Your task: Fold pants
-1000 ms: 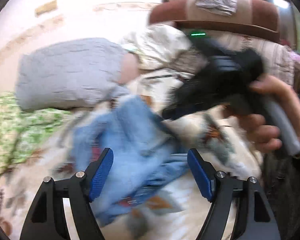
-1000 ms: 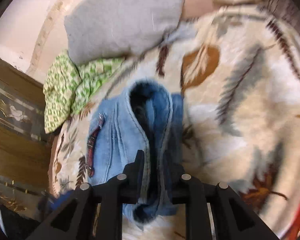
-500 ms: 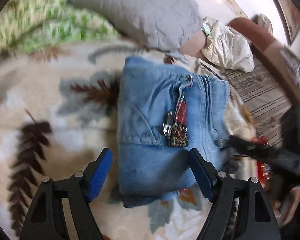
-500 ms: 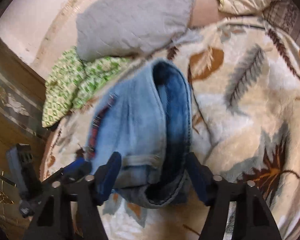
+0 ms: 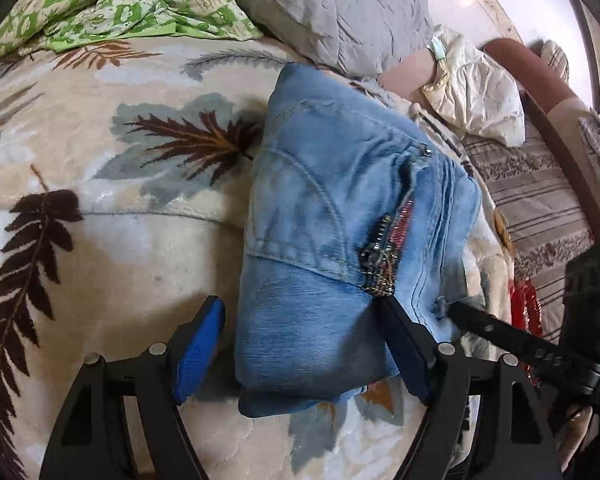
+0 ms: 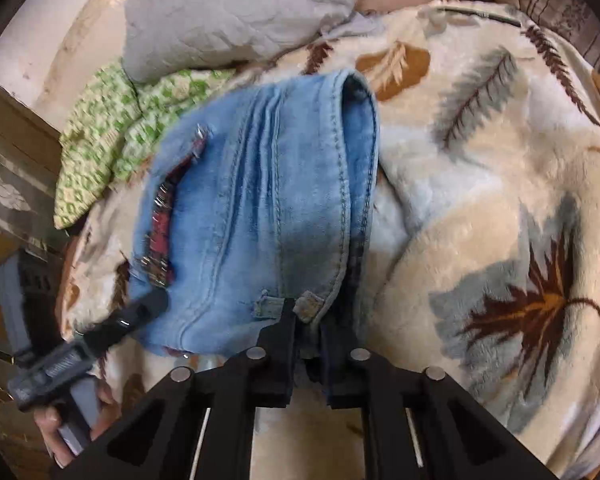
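Leaf-patterned fleece blanket (image 5: 100, 240) covers the bed, with a green checked cloth (image 5: 100, 4) at its far left corner and a grey pillow (image 5: 320, 12) along the far edge beside it. Nearer the middle of the blanket lie the pants (image 5: 332, 248), light blue denim already doubled into a thick bundle with a zip and a red trim showing on top. The left gripper (image 5: 304, 344) stands wide apart astride the near end of that bundle, one blue pad clear on the left side and the other against the denim on the right, not squeezing. The right gripper (image 6: 308, 344) has just been closing and is now nearly shut, pinching the near hem of the bundle by a belt loop. The step in hand looks like the last tidy-up of the fold: the right side holds the edge while the left is placed to press or square it. Next, the left probably needs to close or push down so the layers stay stacked. Only the left view shows the zip side and the striped sofa (image 5: 540, 200) on the right; only the right view shows the open rolled edge and the hand (image 6: 68, 420) holding the other tool
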Demonstrator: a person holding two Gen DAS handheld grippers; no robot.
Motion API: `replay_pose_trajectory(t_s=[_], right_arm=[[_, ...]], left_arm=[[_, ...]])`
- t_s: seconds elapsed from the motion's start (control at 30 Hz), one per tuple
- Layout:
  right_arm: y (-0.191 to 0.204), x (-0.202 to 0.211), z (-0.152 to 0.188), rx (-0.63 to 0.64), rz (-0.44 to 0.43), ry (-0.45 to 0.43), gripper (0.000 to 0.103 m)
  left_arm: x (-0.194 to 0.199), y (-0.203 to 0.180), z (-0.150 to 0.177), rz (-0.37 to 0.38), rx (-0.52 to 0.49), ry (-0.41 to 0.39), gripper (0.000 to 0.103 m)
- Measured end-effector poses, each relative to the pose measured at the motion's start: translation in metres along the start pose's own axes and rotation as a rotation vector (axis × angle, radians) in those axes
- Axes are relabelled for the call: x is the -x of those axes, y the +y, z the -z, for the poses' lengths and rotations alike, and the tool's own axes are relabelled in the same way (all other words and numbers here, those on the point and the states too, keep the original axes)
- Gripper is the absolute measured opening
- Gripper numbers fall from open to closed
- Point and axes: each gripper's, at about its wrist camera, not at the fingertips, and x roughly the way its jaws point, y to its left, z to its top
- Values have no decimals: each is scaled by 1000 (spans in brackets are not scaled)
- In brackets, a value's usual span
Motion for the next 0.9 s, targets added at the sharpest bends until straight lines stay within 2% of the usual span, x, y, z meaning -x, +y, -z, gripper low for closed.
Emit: replay_pose_trajectory(t_s=[0.03, 0.1, 0.13, 0.17, 0.2, 0.23, 0.27, 0.37, 0.53, 0.63, 0.7, 0.73, 0.8, 0.9], right_arm=[[1, 6, -1, 5, 0, -18, 16], [-1, 16, -3, -9, -12, -51, 31], [-4, 24, -4, -22, -24, -86, 35], [-6, 31, -6, -32, -34, -110, 47], [-9, 38, -8, -49, -38, -141, 72], [-12, 46, -9, -63, -33, -180, 82], [-12, 51, -10, -63, -30, -205, 87], [-13, 49, -18, -92, -61, -168, 87], [-22, 7, -62, -147, -87, 11, 86], [-26, -9, -73, -113, -67, 22, 85], [-34, -18, -68, -133, -30, 18, 75], [-40, -24, -65, -161, -41, 33, 72], [-49, -32, -60, -221, -99, 47, 59], [-45, -44, -61, -220, -122, 92, 58]], left_arm=[[2, 3, -1, 24, 14, 4, 80], [7, 7, -3, 41, 28, -4, 80], [11, 8, -4, 46, 36, -11, 80], [15, 9, -6, 62, 41, -20, 80], [20, 9, -7, 76, 41, -32, 80], [27, 9, -10, 90, 41, -58, 80], [31, 9, -11, 93, 42, -73, 80], [35, 12, -19, 85, 63, -76, 80], [16, 11, -55, 31, 44, 23, 80], [5, 21, -60, 37, 64, 40, 80], [-1, 31, -53, 97, 115, 38, 80], [-4, 34, -49, 111, 146, 31, 80], [-8, 36, -45, 124, 192, 14, 80], [-14, 27, -51, 123, 164, 3, 80]])
